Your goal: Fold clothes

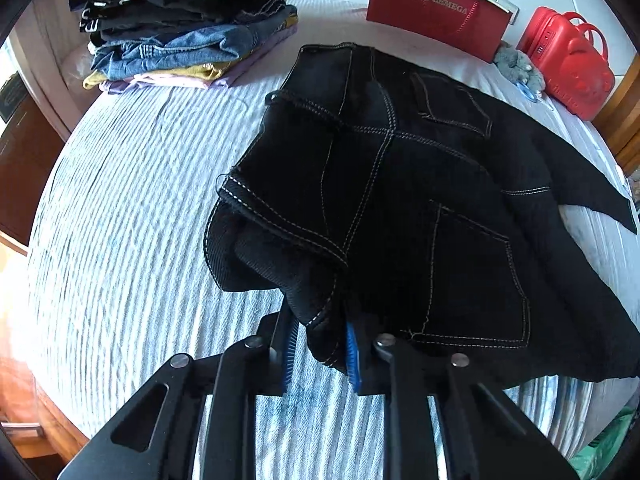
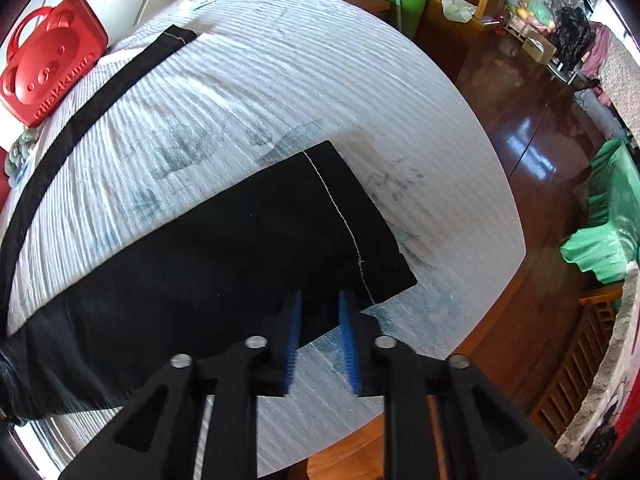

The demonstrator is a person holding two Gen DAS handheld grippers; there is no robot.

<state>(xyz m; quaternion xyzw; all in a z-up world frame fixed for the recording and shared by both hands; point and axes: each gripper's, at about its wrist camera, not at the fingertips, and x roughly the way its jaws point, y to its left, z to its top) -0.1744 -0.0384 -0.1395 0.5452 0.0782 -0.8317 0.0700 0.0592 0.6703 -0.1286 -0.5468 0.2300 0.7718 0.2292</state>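
White ribbed bedsheet [image 1: 120, 240] covers the bed, dark shiny wood floor [image 2: 532, 152] beside it. Black jeans [image 1: 400, 184] lie spread on the sheet. Left gripper [image 1: 320, 344] pinches their waist; right gripper [image 2: 319, 320], part open, straddles a leg hem [image 2: 360, 216].

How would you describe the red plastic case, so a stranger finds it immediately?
Start at the striped white bed and go to its far edge by the tiled wall. Right of the red paper bag stands the red plastic case. Unlike the flat bag, it is moulded, with looped handles.
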